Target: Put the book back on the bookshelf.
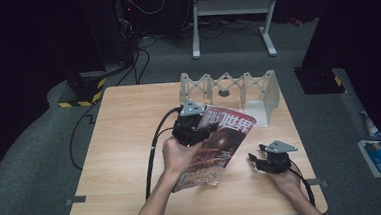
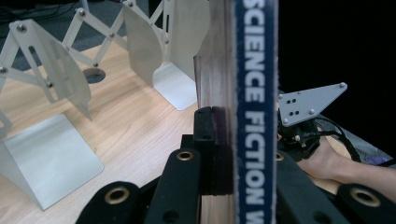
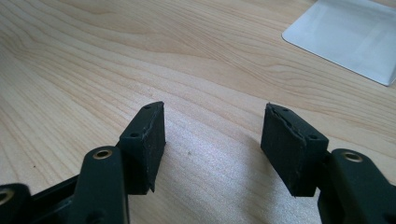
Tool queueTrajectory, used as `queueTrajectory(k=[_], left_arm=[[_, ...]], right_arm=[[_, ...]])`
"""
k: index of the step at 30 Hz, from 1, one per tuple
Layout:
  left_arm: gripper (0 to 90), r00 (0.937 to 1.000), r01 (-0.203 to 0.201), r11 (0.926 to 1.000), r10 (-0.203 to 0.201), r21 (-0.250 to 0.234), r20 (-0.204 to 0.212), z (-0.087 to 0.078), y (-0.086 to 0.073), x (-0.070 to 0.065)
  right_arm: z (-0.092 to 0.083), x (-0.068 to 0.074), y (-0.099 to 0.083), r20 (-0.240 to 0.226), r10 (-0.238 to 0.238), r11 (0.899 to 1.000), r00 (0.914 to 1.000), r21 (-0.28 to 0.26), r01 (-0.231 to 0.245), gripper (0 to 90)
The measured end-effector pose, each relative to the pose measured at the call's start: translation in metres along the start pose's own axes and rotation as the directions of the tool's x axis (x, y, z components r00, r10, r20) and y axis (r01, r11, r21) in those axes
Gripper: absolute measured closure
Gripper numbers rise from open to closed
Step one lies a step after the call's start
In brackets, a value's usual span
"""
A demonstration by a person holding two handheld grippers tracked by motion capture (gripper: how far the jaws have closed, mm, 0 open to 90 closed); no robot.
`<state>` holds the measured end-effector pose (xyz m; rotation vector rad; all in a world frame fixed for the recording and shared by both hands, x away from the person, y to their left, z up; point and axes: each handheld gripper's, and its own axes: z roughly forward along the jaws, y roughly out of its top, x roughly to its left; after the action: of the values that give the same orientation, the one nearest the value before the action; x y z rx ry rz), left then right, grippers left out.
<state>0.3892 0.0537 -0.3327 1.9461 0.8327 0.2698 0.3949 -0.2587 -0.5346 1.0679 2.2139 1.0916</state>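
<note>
**High view: magazine in a thin grip, rack close ahead**

High view gives me the left gripper (image 1: 196, 129) closed on the magazine (image 1: 221, 148) near its spine, with the far edge drooping toward the table (image 1: 125, 141). My worry is that a floppy thing held at one edge may sag, twist out of the pads, or catch a divider of the white rack (image 1: 227, 90) just behind it. That forearm reaches in from below, wrist bent over the cover. Further right, the right gripper (image 1: 263, 159) rests low on the wood, jaws apart and holding nothing, well clear of the magazine.
</note>
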Motion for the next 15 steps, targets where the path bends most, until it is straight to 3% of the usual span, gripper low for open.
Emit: queueTrajectory(k=[7, 15], left_arm=[[83.3, 0.9989, -0.044, 0.9985, 0.045, 0.032, -0.015, 0.006, 0.015, -0.007], [83.2, 0.9977, -0.061, 0.9967, 0.062, 0.055, -0.028, 0.011, 0.028, -0.010]], right_arm=[[0.000, 0.000, 0.000, 0.001, 0.000, 1.000, 1.0000, 0.001, 0.000, 39.7], [0.000, 0.000, 0.000, 0.002, -0.002, 1.000, 1.0000, -0.001, 0.002, 39.7]])
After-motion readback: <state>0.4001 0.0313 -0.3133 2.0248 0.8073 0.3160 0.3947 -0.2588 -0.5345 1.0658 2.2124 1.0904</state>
